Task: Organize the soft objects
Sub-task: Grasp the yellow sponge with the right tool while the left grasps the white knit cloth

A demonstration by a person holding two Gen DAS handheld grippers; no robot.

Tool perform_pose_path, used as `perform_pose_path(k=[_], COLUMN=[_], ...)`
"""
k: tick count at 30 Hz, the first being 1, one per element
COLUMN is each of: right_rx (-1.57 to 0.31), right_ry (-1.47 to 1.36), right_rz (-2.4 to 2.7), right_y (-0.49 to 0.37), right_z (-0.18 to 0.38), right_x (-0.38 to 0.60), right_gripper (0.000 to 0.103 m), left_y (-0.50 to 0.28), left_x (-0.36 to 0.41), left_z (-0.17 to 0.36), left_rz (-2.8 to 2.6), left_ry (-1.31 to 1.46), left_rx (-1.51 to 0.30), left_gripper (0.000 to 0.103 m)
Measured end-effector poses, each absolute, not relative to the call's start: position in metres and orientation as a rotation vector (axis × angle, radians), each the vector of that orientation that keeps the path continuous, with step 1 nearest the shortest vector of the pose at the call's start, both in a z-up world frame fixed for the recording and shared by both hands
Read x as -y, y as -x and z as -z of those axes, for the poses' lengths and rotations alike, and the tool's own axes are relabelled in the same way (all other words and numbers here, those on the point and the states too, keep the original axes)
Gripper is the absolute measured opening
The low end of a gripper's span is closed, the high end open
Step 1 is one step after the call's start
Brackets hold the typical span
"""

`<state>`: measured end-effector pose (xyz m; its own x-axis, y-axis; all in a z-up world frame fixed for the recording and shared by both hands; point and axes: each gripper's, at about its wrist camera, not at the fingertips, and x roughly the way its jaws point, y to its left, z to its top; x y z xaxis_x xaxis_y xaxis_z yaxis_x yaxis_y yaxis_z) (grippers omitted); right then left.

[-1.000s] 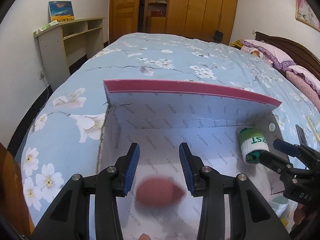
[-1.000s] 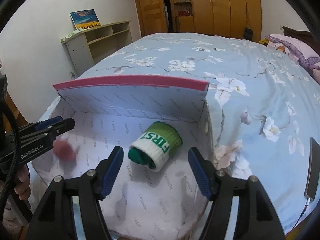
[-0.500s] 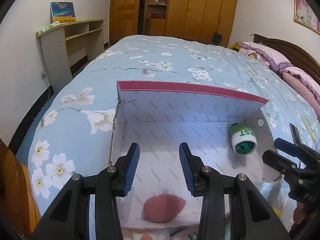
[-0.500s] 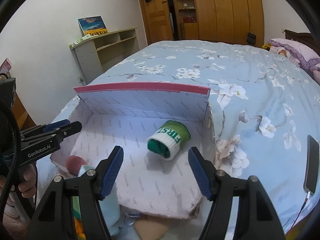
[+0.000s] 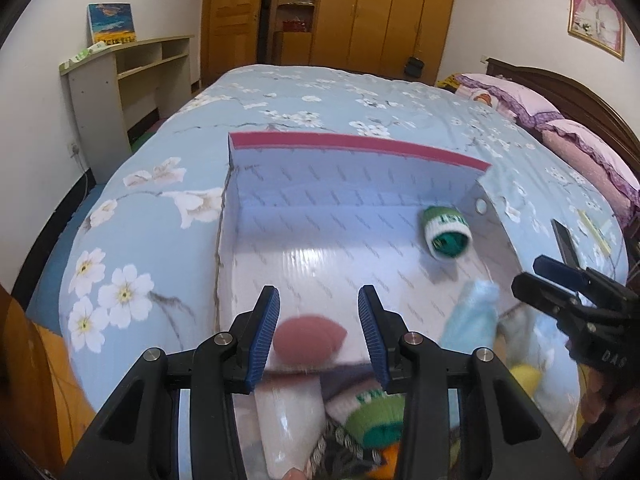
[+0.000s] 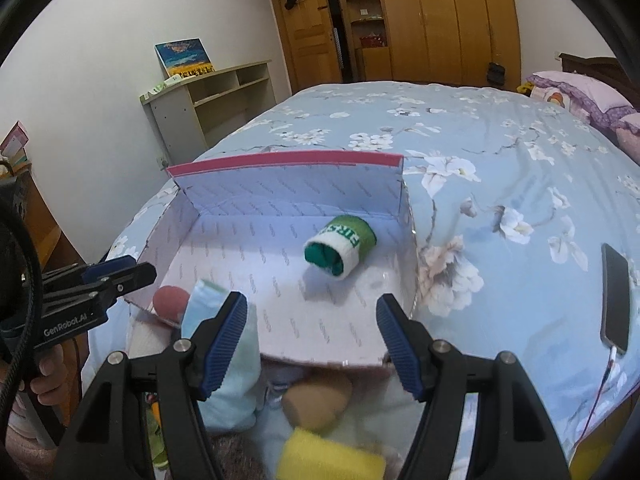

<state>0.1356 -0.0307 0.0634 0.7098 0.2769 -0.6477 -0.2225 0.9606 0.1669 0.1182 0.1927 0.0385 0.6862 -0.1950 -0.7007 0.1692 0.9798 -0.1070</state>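
Both jaws stand apart, empty: left gripper (image 5: 319, 324) may nudge the pink sponge (image 5: 308, 338), seemingly near the box (image 6: 320, 332) lip, overboard.

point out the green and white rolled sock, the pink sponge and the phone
green and white rolled sock (image 6: 340, 247), right wrist view, on the white band with lettering
pink sponge (image 5: 310, 338), left wrist view, on its rounded body between the fingers
phone (image 6: 616, 298), right wrist view, on its dark screen

Both tongs, left tongs (image 5: 319, 330) and right tongs (image 6: 311, 344), are black with blue ribbed pads (image 6: 224, 340) and silver screws (image 5: 409, 338); one says "GenRobot.AI".
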Motion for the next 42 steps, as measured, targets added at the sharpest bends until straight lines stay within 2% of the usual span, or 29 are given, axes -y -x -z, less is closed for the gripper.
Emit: perform_pose_path(k=[24, 42], right_rx=[-0.797, -0.851], right_ry=[-0.101, -0.145], right_rz=[-0.298, -0.258], right_y=[-0.063, -0.055], right_z=[-0.024, 0.008], right_x=[0.038, 0.057], right_gripper=[0.071, 0.071], left_y=[-0.074, -0.08], left_x=[-0.232, -0.23], left_z=[0.016, 0.036], left_rz=[0.16, 0.179], left_ry=[0.143, 0.21], left_rx=[-0.909, -0.949], left_gripper=[0.042, 0.04])
